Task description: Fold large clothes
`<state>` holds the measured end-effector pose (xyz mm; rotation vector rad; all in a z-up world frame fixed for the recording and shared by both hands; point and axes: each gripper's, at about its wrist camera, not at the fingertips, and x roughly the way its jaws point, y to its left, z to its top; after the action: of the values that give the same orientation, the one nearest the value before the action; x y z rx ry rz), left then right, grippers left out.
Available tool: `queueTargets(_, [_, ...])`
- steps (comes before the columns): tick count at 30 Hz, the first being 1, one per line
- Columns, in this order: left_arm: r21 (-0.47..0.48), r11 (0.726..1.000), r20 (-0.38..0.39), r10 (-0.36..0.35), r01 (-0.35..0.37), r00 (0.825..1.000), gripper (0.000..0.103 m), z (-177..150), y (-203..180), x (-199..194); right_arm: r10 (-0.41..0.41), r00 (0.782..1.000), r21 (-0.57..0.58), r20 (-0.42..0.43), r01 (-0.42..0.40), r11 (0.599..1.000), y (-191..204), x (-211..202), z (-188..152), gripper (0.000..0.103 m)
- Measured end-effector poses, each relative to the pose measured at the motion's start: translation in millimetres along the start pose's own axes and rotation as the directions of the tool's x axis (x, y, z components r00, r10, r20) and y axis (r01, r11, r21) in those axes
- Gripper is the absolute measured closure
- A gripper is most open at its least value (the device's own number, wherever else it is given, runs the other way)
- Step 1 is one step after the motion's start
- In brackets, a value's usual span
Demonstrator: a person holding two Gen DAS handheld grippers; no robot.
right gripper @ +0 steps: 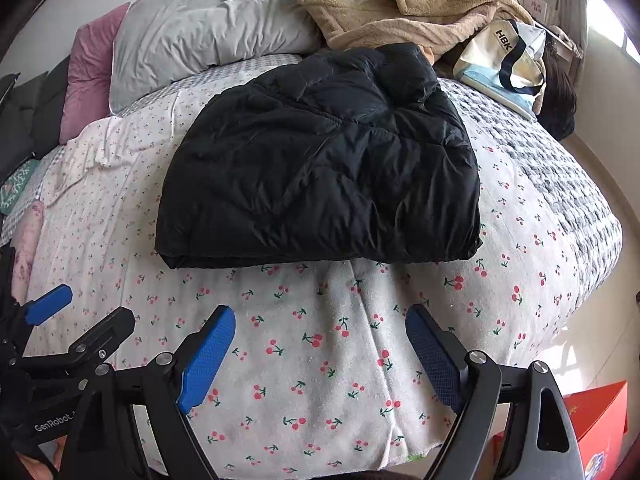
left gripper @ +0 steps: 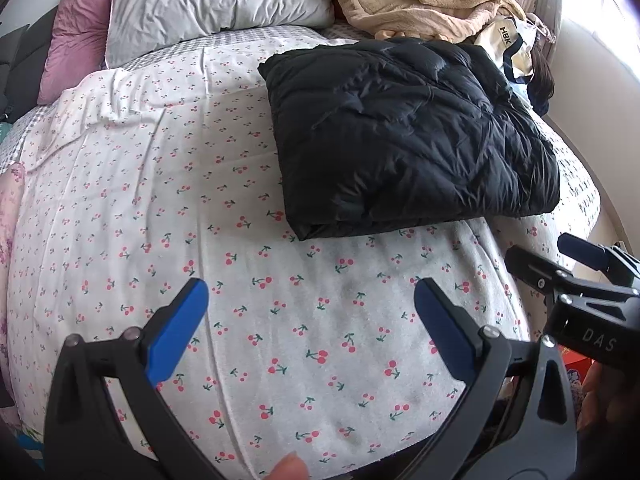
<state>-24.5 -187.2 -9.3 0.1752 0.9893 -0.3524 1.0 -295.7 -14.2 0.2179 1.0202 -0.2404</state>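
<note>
on the cherry-print bedsheet, black puffer jacket lies folded, compact. left gripper and right gripper hang just short of it, jaws wide, empty. judgement: press trapped air out, square the edges.

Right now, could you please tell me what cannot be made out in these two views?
- Jacket layers: both views show only the top and one folded edge.
- Bag: left view, partly behind the jacket.
- Dark item beyond the bag: mostly hidden in both.
- Red box: cut off by the right view's edge.
</note>
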Motion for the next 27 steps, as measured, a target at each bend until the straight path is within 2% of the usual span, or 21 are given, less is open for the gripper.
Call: queueTargets(27, [0.012,1.0,-0.007,0.005,-0.005,1.0,0.001,-0.8,0.1,3.2,-0.01,1.0,0.003,-0.001,0.01,1.0,-3.6,0.4,-1.4,0.015])
